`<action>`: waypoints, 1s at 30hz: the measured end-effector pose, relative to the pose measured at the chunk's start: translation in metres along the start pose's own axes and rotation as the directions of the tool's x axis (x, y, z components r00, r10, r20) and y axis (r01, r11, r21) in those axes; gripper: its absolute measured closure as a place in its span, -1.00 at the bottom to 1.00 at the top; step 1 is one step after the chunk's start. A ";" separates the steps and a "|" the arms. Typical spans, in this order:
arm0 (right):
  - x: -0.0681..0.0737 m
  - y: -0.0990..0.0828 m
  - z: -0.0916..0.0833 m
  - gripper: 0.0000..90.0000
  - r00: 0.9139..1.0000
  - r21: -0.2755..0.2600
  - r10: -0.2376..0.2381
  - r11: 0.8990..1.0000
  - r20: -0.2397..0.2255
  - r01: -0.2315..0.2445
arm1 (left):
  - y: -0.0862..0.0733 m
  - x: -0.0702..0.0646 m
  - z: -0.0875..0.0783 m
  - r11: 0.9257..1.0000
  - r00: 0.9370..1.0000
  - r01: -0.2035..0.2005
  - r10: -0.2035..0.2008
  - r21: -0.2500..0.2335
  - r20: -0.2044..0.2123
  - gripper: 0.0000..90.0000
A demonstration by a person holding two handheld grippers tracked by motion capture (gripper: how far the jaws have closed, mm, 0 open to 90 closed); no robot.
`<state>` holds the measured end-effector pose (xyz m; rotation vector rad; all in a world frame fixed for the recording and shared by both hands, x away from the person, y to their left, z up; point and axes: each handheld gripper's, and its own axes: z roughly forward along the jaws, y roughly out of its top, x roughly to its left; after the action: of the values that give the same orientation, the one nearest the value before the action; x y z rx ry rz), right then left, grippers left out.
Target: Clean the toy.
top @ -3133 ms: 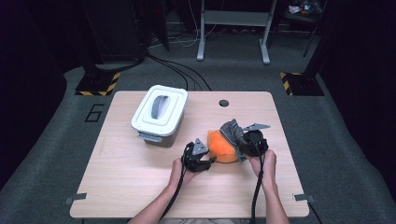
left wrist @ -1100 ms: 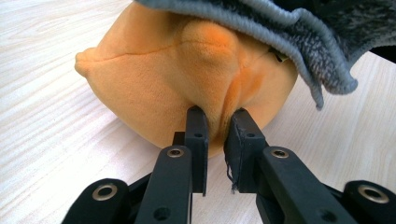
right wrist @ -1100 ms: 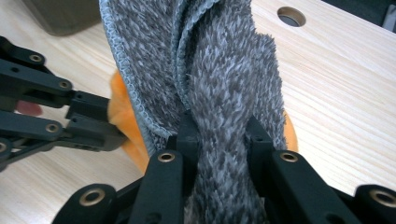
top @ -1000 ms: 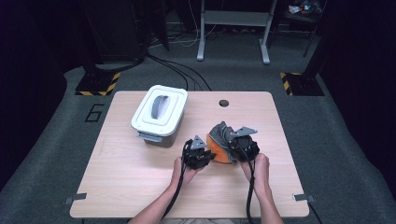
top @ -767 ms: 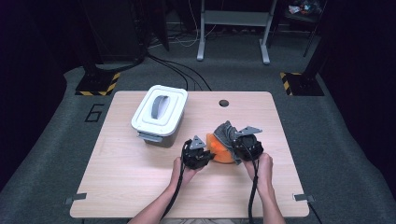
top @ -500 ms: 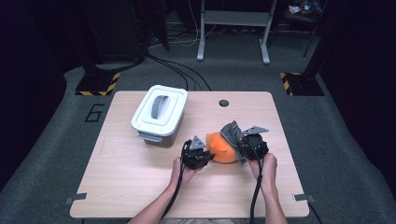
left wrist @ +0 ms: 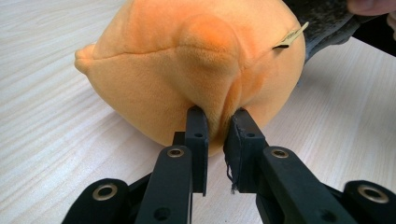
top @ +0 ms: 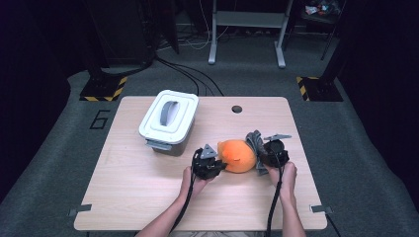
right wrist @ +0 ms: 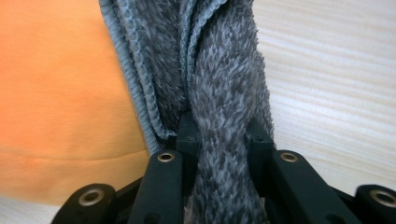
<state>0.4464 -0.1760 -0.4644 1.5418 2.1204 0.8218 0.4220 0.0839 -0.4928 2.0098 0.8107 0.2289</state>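
high view: we pinched the orange plush in our left jaws (steadying it) while our right jaws clamped the grey cloth.

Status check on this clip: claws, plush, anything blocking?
Left claw pinching orange plush. Right claw clamped on grey towel. Nothing blocking.

Light wood worktop on grey carpet, pretty dark room; a metal frame's legs and floor cables sit way beyond the tongs.
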 end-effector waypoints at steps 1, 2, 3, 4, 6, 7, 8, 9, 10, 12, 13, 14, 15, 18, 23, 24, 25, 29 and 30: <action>-0.002 -0.001 0.003 0.63 1.000 0.008 0.004 1.000 0.001 -0.004 | 0.000 0.000 0.000 1.000 1.000 0.000 0.000 0.000 -0.001 0.76; -0.003 -0.001 0.005 0.63 1.000 0.015 0.005 1.000 0.004 -0.005 | 0.000 0.000 0.000 1.000 1.000 -0.004 0.004 -0.002 -0.001 0.76; -0.005 -0.002 0.008 0.63 1.000 0.027 0.007 1.000 0.008 -0.008 | 0.000 0.000 0.000 1.000 1.000 -0.005 0.005 0.000 -0.001 0.76; -0.006 -0.003 0.012 0.63 1.000 0.043 0.015 0.999 0.009 -0.016 | -0.001 0.000 0.000 1.000 1.000 -0.002 0.002 0.000 -0.003 0.76; -0.009 -0.007 0.021 0.63 0.999 0.080 0.047 0.996 -0.012 -0.046 | -0.001 0.000 0.000 1.000 1.000 -0.005 0.005 0.002 -0.003 0.76; -0.012 -0.008 0.027 0.62 0.997 0.094 0.071 0.993 -0.041 -0.066 | -0.001 0.000 0.000 1.000 1.000 -0.006 0.006 0.000 -0.004 0.76; -0.015 -0.009 0.031 0.62 0.996 0.104 0.069 0.993 -0.056 -0.063 | -0.001 0.000 0.000 1.000 1.000 -0.008 0.008 0.002 -0.002 0.76; -0.016 -0.010 0.033 0.62 0.995 0.112 0.080 0.991 -0.065 -0.072 | -0.001 0.000 0.000 1.000 1.000 -0.013 0.013 0.001 -0.007 0.76; -0.020 -0.011 0.034 0.62 0.994 0.107 0.077 0.992 -0.082 -0.068 | -0.001 -0.001 0.000 1.000 1.000 -0.013 0.013 -0.001 -0.007 0.76; -0.021 -0.010 0.029 0.62 0.994 0.106 0.080 0.992 -0.077 -0.072 | -0.001 -0.001 0.000 1.000 1.000 -0.004 0.004 -0.005 -0.007 0.76; -0.020 -0.010 0.025 0.62 0.994 0.095 0.089 0.992 -0.066 -0.082 | -0.001 -0.001 0.000 1.000 1.000 -0.004 0.003 -0.005 -0.007 0.76; -0.021 -0.010 0.020 0.63 0.995 0.087 0.082 0.993 -0.061 -0.076 | -0.001 -0.001 -0.001 1.000 1.000 -0.003 0.003 -0.008 -0.008 0.76; -0.021 -0.010 0.015 0.63 0.995 0.072 0.084 0.994 -0.048 -0.081 | -0.001 -0.001 -0.001 1.000 1.000 -0.007 0.007 -0.009 -0.008 0.76; -0.023 -0.007 -0.004 0.63 0.996 0.019 0.075 0.997 -0.047 -0.074 | -0.001 -0.001 -0.001 1.000 1.000 -0.013 0.013 -0.006 -0.006 0.76; -0.013 0.003 -0.036 0.63 0.993 -0.060 0.030 0.998 -0.112 -0.037 | 0.001 -0.002 -0.001 1.000 1.000 -0.016 0.016 -0.010 -0.009 0.76; -0.010 0.004 -0.039 0.63 0.993 -0.068 0.016 0.997 -0.115 -0.024 | 0.002 -0.002 -0.001 1.000 1.000 -0.018 0.018 -0.007 -0.008 0.76; -0.005 0.007 -0.044 0.63 0.991 -0.079 -0.003 0.997 -0.130 -0.008 | 0.003 -0.003 -0.001 1.000 1.000 -0.017 0.017 -0.011 -0.013 0.76; 0.016 0.016 -0.053 0.63 0.988 -0.098 -0.066 0.994 -0.140 0.052 | 0.006 -0.005 0.000 0.999 0.999 -0.036 0.036 -0.008 -0.018 0.76; 0.023 0.018 -0.055 0.63 0.986 -0.107 -0.092 0.991 -0.140 0.077 | 0.007 -0.006 -0.001 0.999 0.999 -0.039 0.039 -0.004 -0.020 0.76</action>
<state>0.4185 -0.1626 -0.4106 1.3682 2.1918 1.0225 0.4200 0.0779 -0.4859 2.0233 0.7832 0.2731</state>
